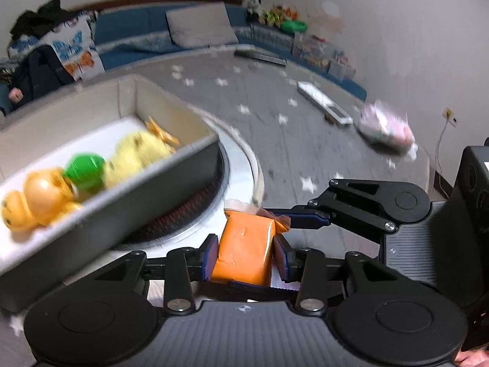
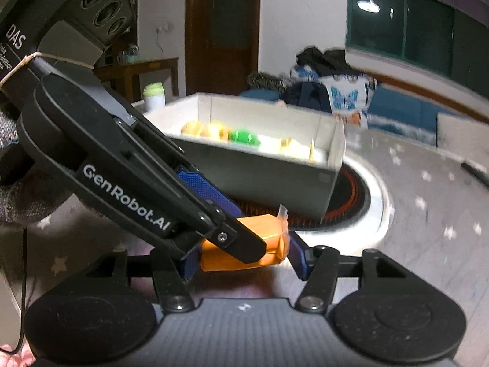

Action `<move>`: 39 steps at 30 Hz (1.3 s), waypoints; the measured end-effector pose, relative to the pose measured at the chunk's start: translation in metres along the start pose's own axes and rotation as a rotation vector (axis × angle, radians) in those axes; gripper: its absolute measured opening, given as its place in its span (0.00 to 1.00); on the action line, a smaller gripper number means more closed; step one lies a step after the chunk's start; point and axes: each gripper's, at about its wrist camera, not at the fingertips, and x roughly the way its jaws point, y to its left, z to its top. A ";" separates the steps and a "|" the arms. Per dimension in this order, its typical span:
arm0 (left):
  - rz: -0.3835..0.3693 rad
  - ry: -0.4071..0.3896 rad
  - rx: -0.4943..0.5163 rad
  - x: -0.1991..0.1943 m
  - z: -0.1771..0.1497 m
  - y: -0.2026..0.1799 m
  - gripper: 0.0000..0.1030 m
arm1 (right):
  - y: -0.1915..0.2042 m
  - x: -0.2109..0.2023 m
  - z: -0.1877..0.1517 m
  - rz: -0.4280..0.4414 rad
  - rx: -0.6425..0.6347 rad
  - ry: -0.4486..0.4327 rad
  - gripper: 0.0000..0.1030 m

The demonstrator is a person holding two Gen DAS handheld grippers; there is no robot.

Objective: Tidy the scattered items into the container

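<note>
White lettering "GenRobot.AI" runs along the black finger arm of the left gripper (image 2: 244, 252), seen in the right wrist view. "DAS" stands in white on the black camera housing (image 2: 18, 41) at the upper left edge, above smaller lines too cropped to read. The left wrist view shows no legible text.

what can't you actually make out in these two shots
- Orange packet: its lower end is hidden behind the left gripper body, left wrist view.
- Toys in the container: motion blur hides their details, both views.
- Right gripper: left gripper's arm covers one finger, right wrist view; grip unclear.
</note>
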 end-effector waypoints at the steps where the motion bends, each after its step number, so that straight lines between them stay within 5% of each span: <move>1: 0.009 -0.018 -0.003 -0.005 0.004 0.001 0.41 | 0.000 -0.001 0.006 -0.002 -0.011 -0.014 0.57; 9: 0.069 -0.126 -0.047 -0.029 0.037 0.029 0.41 | -0.004 0.013 0.055 -0.012 -0.091 -0.113 0.57; 17: 0.075 -0.132 -0.153 -0.030 0.052 0.076 0.41 | -0.005 0.050 0.083 0.037 -0.112 -0.129 0.57; 39: 0.132 -0.130 -0.343 -0.037 0.029 0.122 0.41 | 0.007 0.091 0.086 0.087 -0.086 -0.088 0.59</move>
